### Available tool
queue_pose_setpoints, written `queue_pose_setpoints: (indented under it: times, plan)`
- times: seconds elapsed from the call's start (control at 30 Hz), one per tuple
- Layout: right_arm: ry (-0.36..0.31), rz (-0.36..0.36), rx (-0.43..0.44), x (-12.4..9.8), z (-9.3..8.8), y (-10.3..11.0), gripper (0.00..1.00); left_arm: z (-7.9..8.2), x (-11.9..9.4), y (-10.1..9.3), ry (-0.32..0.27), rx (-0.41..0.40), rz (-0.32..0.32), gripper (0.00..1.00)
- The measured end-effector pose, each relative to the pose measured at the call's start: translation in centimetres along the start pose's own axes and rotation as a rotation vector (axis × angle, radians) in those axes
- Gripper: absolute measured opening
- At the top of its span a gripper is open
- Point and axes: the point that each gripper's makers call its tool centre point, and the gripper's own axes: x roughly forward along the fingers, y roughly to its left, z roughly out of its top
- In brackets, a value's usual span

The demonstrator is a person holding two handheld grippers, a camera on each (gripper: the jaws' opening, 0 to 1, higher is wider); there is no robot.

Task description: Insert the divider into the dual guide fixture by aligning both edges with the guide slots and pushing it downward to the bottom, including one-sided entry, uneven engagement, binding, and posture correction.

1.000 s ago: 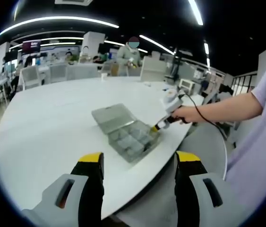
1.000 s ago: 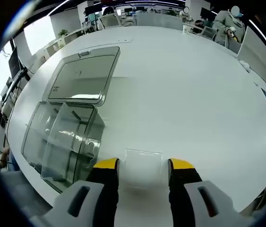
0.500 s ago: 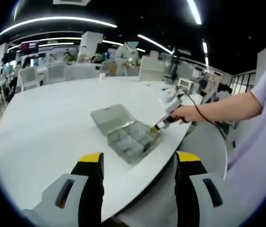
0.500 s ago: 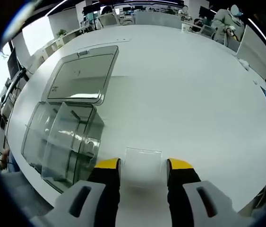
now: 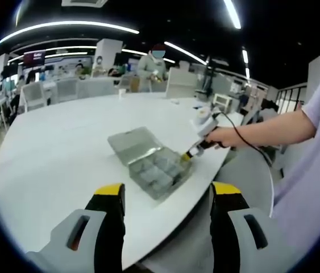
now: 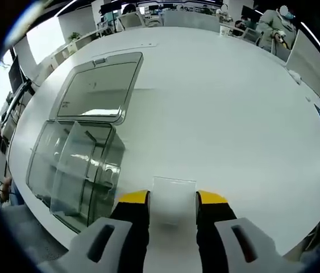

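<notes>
On the white round table [image 6: 222, 102] lies a small clear divider [image 6: 173, 196], flat and next to the clear compartment box [image 6: 74, 165]. The box's lid [image 6: 98, 90] lies open beyond it. My right gripper [image 6: 173, 199] has its yellow-tipped jaws pressed against the divider's two side edges. In the left gripper view the same box [image 5: 151, 164] sits near the table's edge. The right gripper [image 5: 187, 154], held by a person's hand [image 5: 222, 136], has its tip down by the box's right corner. My left gripper [image 5: 168, 193] hangs open over the table's near rim, well short of the box.
The table's edge [image 5: 205, 187] curves close under the left gripper, and bare floor lies beyond it. A person's arm and pale shirt [image 5: 313, 165] take up the right side. Chairs, desks and a standing person [image 5: 155, 63] are far behind the table.
The right gripper's jaws have narrowed step by step onto the divider's sides. The left gripper has stayed open, and its view has drifted only slightly.
</notes>
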Motion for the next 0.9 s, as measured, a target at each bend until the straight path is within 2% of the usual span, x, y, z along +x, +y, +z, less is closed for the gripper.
queue_pose_setpoints:
  times: [0.9]
  plan:
    - [-0.038, 0.054, -0.002, -0.70, 0.53, 0.06, 0.26, 0.02, 0.43, -0.33, 0.011, 0.012, -0.002, 0.58]
